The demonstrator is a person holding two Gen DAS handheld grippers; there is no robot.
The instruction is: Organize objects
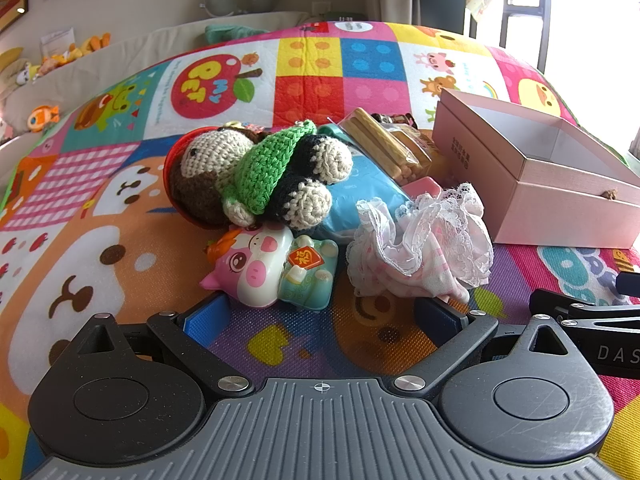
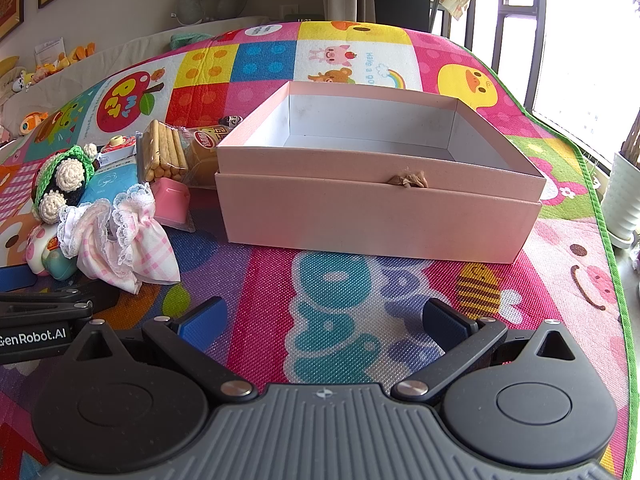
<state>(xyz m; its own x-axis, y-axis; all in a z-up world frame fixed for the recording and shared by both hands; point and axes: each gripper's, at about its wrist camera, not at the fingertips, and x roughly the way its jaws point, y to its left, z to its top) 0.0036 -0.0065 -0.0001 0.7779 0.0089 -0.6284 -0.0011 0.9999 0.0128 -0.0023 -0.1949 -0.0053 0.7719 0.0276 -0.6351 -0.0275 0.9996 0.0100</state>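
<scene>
Pink box on play mat, lid off, white interior bare; toy pile just left of it: crochet doll, pig figure, lace cloth, biscuit pack; left gripper released, low before pile; right gripper released, facing box.

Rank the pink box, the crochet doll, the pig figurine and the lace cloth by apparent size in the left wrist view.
1. pink box, though cut off at the frame edge.
2. crochet doll.
3. lace cloth and pig figurine: look about alike; both sit nearest the camera, so unranked.
</scene>
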